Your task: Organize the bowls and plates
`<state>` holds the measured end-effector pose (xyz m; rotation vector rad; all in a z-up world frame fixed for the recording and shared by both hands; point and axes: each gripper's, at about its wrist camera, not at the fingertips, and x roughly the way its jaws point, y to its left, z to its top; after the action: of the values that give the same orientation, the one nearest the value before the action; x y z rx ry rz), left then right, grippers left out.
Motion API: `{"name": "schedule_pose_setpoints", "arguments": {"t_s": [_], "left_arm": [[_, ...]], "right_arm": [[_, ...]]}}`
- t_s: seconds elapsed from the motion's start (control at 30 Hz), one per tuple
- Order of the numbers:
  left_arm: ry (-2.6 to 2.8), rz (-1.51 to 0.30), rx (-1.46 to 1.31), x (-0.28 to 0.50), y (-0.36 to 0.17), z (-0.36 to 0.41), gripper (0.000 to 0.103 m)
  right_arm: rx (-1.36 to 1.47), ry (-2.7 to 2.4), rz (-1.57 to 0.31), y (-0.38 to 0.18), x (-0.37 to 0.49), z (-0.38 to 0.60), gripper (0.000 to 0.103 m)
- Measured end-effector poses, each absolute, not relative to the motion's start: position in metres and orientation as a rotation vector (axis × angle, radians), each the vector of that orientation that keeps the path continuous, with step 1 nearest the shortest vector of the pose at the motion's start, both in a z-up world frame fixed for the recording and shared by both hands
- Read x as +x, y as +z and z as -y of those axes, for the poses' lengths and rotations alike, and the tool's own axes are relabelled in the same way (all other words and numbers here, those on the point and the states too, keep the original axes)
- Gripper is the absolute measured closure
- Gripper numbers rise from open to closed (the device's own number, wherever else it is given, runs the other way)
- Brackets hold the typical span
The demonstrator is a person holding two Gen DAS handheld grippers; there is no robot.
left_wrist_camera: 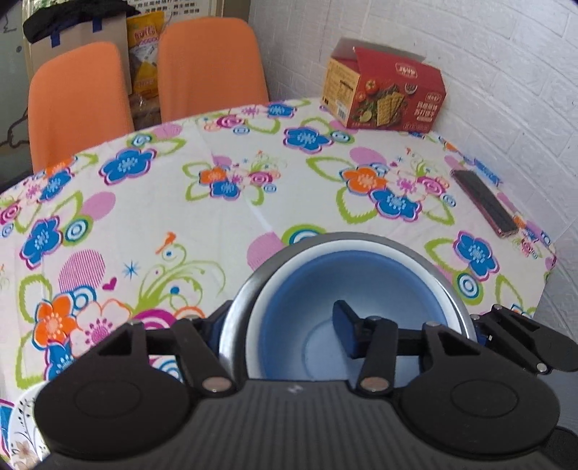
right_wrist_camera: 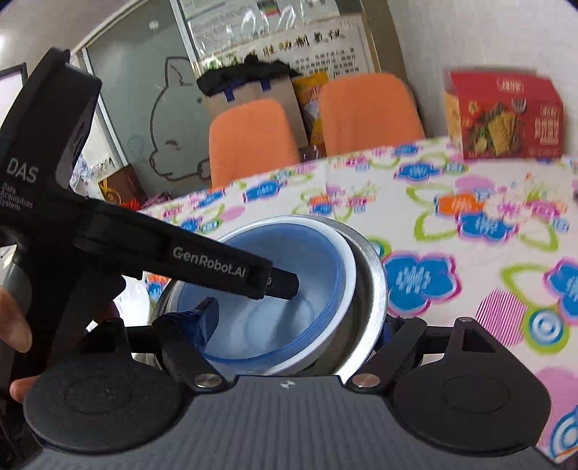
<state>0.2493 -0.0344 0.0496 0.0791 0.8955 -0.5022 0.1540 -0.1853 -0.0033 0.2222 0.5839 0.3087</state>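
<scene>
White brick wall; two orange chairs behind table with floral tablecloth; daylight.

Glossy blue plastic bowl inside polished round steel bowl; smooth floral printed cloth covering desk.

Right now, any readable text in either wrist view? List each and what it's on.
"DAS" and "Data Acquisition System", partly cut off: on the left gripper body, right wrist view.
"GenRobot.AI": on that gripper's arm.
Red cracker box: Chinese print, too small to read.
Wall poster: Chinese characters, blurred.
Yellow snack bag: lettering unreadable.
</scene>
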Motion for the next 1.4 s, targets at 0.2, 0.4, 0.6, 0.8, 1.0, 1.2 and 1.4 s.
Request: {"name": "schedule_pose_setpoints", "arguments": {"t_s": [0.2, 0.4, 0.6, 0.8, 1.0, 1.2, 1.4], "left_arm": [[-0.441, -0.758, 0.063, 0.234, 0.121, -0.003, 0.054], [-0.261, -0.652, 0.083, 0.204, 0.164, -0.07, 0.052], [-0.132, -0.773, 0.039, 0.188, 0.112, -0.131, 0.052], [-0.146, -0.877, -0.055, 0.185, 0.046, -0.154, 0.051], [-0.156, -0.898, -0.079, 0.187, 0.017, -0.16, 0.052], [-0.192, -0.863, -0.123, 0.185, 0.014, -0.169, 0.029], [-0.137, -0.744, -0.179, 0.169, 0.037, -0.186, 0.029]], "right_arm": [[0.156, 0.373, -0.445, 0.055, 0.153, 0.166, 0.032], [0.14, 0.541, -0.328, 0.089, 0.153, 0.11, 0.031], [0.168, 0.694, -0.457, 0.055, 0.156, 0.058, 0.031], [0.167, 0.687, -0.625, 0.01, 0.154, 0.037, 0.031], [0.167, 0.667, -0.692, -0.01, 0.16, 0.029, 0.031], [0.147, 0.663, -0.696, -0.02, 0.16, 0.023, 0.032], [0.172, 0.56, -0.588, -0.006, 0.153, 0.046, 0.031]]}}
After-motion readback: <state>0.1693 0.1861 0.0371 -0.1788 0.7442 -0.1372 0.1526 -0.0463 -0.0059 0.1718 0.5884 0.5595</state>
